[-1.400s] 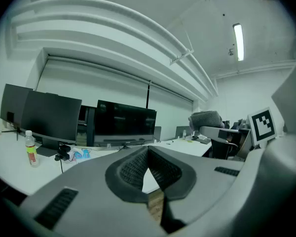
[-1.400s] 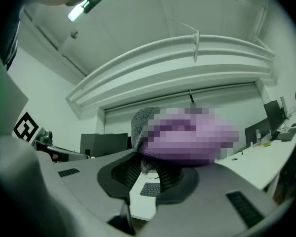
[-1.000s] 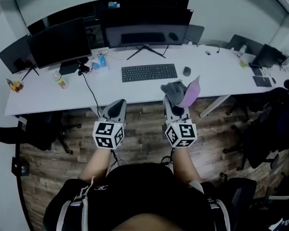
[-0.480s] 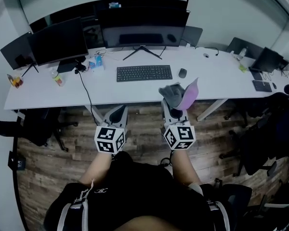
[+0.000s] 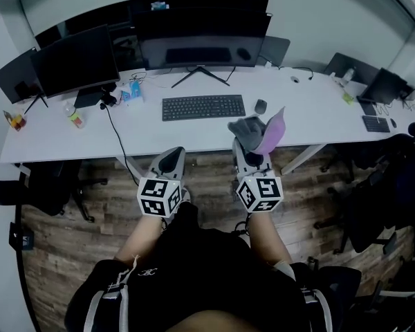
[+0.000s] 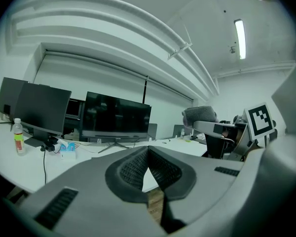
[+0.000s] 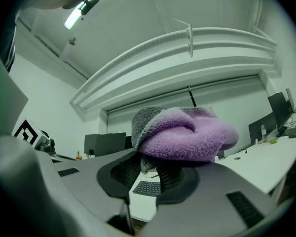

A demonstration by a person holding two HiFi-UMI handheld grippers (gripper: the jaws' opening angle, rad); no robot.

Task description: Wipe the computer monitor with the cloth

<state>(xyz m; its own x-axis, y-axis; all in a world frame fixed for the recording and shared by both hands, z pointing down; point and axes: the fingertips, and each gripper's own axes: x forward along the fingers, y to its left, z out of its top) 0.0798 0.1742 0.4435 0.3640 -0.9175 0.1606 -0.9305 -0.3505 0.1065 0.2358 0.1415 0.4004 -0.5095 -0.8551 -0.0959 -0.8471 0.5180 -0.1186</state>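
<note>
Right gripper (image 7: pixel 149 166) clenched on a purple-and-grey cloth (image 7: pixel 185 135) bunched above its fingers, left gripper (image 6: pixel 148 154) pressed together on nothing, dark computer monitor (image 6: pixel 116 115) well beyond both fingertips, across the white desk (image 5: pixel 194 131)

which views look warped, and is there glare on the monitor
Head view: fisheye bows the desk into an arc; the centre monitor mirrors the keyboard. Left gripper view: dark round vignette, ceiling lines curve. Right gripper view: ceiling light blown out.

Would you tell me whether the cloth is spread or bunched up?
Bunched up: the cloth is a rounded wad pinched in the right hand-held gripper.
</note>
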